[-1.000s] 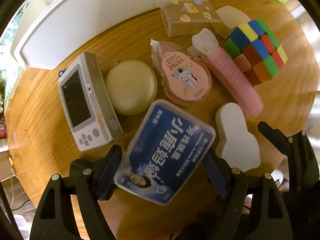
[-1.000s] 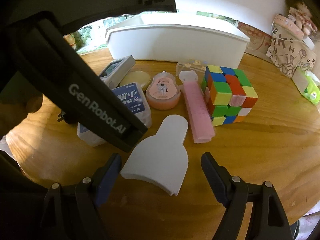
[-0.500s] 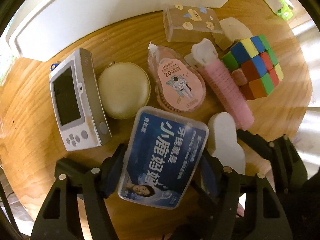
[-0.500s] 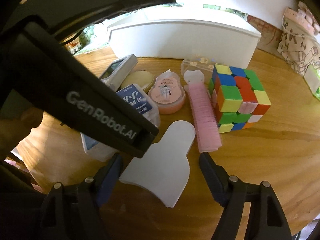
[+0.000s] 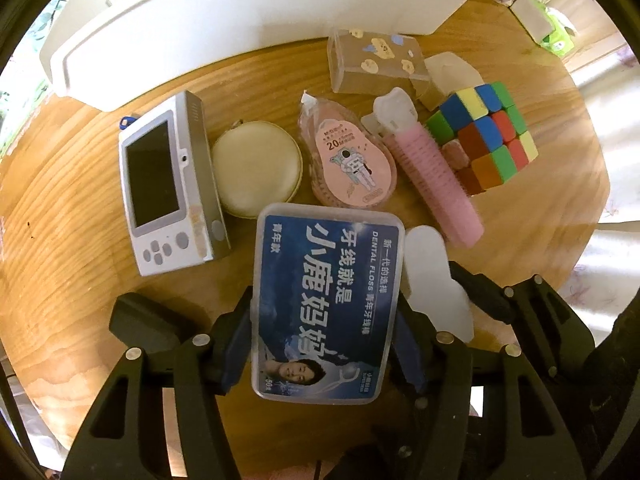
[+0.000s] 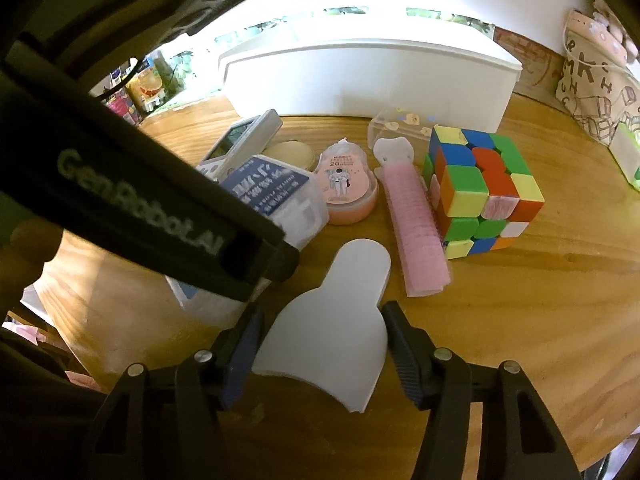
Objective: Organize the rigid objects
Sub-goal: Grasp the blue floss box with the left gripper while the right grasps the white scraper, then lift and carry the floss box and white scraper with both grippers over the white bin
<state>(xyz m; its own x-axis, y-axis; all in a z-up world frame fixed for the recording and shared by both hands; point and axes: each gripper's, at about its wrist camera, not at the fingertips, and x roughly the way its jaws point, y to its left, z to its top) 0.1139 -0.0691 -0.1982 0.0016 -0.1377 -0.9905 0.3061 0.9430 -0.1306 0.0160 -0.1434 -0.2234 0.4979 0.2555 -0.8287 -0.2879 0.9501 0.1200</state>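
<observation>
The round wooden table [image 5: 80,208] fills both views. The long white plastic bin [image 6: 360,76] stands across the top of each frame; its open top faces away from the cameras, so whether it holds anything cannot be told. By its size and place it looks like the likely home for the loose items.

Next in size, the multicoloured puzzle cube [image 6: 480,188] sits at right of centre in the right wrist view, and the white handheld game console [image 5: 168,188] lies at left of centre in the left wrist view, just beside a round cream zip case [image 5: 256,168].

The clear plastic dental floss box with a blue label [image 5: 324,304] sits low in the middle of the left wrist view. The left gripper [image 5: 324,344] has just been closing and its blue pads now press on the box's two long sides, from straight above, which suits a flat lidded box. White floss picks show through the box's wall in the right wrist view.

The white flat bottle-shaped piece [image 6: 332,320] lies low in the right wrist view, near the floss box. The right gripper [image 6: 324,352] has also been closing; its pads meet the wide end's edges, a slanted approach that fits a thin piece lying flat.

Smaller things lie in a row above: a pink ribbed hair clip [image 5: 428,172], a pink correction tape dispenser [image 5: 352,164] and a small clear sticker-dotted box [image 5: 372,64], whose contents cannot be made out.
</observation>
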